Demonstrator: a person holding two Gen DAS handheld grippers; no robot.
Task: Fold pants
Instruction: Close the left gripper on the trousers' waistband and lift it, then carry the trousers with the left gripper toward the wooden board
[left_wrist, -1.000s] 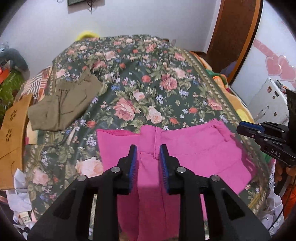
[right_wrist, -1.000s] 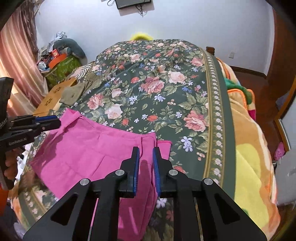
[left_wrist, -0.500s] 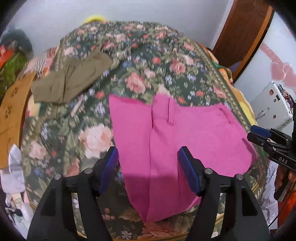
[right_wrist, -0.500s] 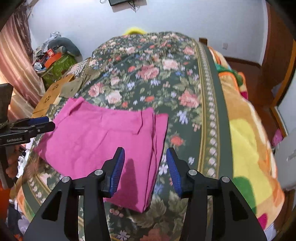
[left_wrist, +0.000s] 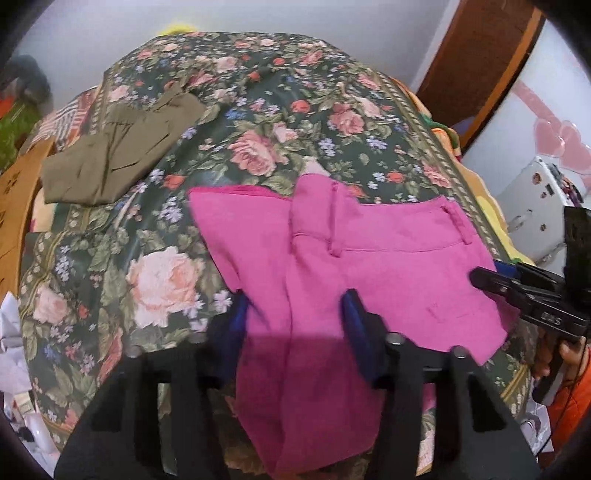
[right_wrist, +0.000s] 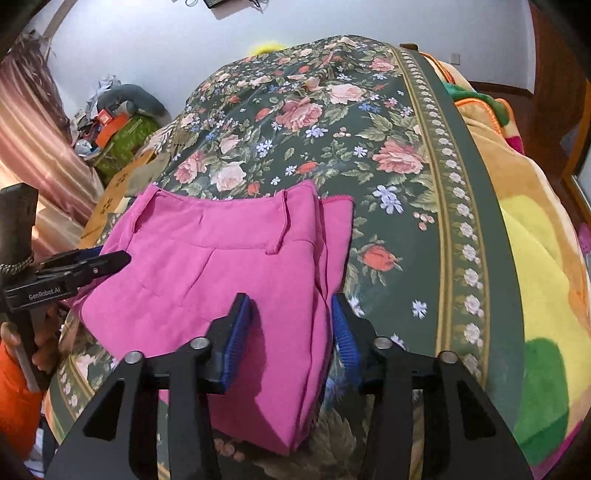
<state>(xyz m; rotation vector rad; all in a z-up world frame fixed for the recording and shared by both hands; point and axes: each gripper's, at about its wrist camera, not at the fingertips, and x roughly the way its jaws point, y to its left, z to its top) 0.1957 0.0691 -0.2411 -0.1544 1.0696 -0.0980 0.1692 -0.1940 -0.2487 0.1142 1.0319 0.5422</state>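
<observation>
Floral bedspread (left_wrist: 258, 155), dark green with pink roses, covers the bed; white wall behind, wooden door frame (left_wrist: 480, 66) to the side. Pink pants (left_wrist: 369, 266) lie folded at the near edge of the spread, waistband and belt loops facing the far side, lower end draping over the bed edge. Olive garment (left_wrist: 118, 155) sits well apart, toward the far corner.

Your left gripper (left_wrist: 295, 332) hovers over the pants' near part, jaws spread wide, nothing between them but fabric below. Whether the pads touch the cloth cannot be told. Your right gripper (right_wrist: 291, 332) is likewise spread wide, straddling the folded edge of the pants (right_wrist: 221, 266), gripping nothing.

Yellow-orange blanket (right_wrist: 535, 240) lies beyond the spread's border. Cluttered bags (right_wrist: 118, 125) stand by the pink curtain (right_wrist: 33, 147).
</observation>
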